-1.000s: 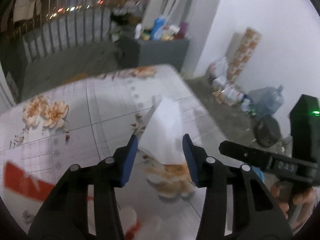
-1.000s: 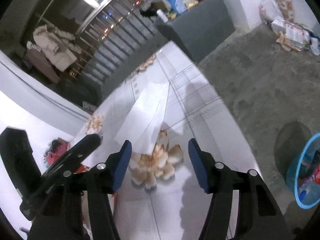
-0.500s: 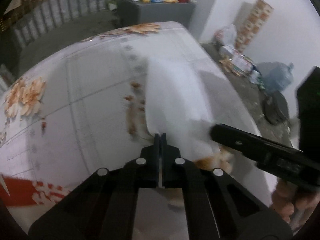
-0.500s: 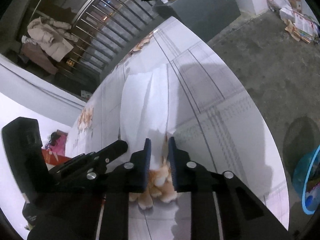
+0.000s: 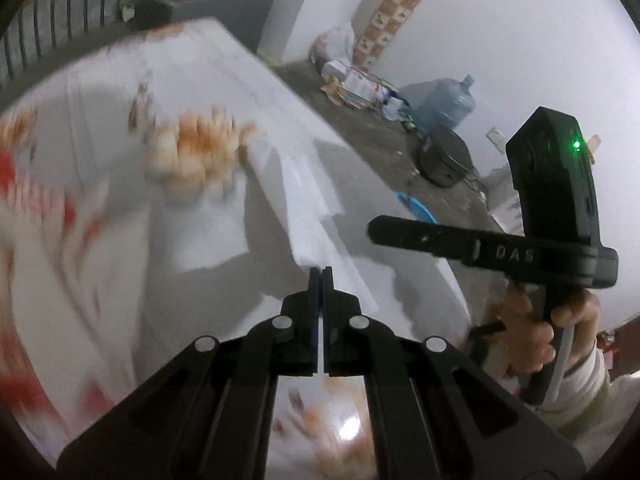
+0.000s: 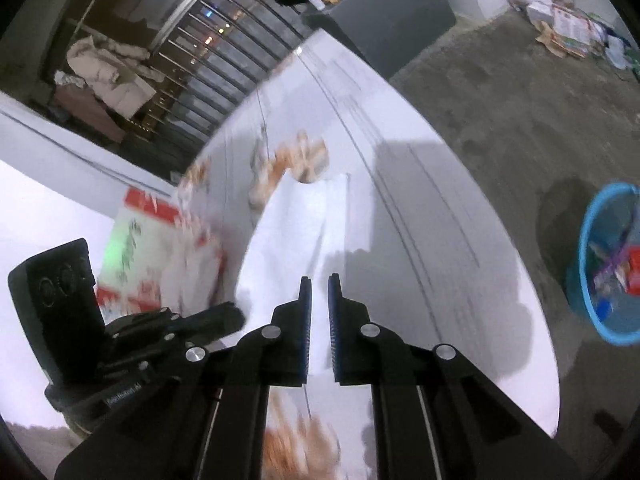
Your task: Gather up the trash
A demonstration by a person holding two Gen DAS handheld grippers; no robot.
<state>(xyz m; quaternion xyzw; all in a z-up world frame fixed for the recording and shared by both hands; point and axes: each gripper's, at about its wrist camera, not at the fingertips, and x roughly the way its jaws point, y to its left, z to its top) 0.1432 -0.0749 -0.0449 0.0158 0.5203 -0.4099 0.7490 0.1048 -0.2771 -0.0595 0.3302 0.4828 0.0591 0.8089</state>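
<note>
A white sheet of paper point(image 5: 288, 196) is lifted off the flower-print table point(image 5: 120, 240). My left gripper point(image 5: 320, 276) is shut on its near end. In the right wrist view the same paper point(image 6: 304, 224) runs between the pads of my right gripper point(image 6: 319, 284), whose jaws stand nearly closed with a narrow gap around the paper. The right gripper's body point(image 5: 520, 248) shows at the right of the left wrist view. A blue trash basket point(image 6: 608, 264) with scraps in it stands on the floor right of the table.
A red and white box point(image 6: 160, 240) lies on the table's left part. A grey cabinet point(image 6: 384, 12) with bottles stands beyond the table. A water jug point(image 5: 448, 100) and packages lie by the far wall. Railings run behind.
Both grippers closed on the paper, the left fully. The paper has come up off the table and both hands have swung right, toward the table's edge and the blue basket.
</note>
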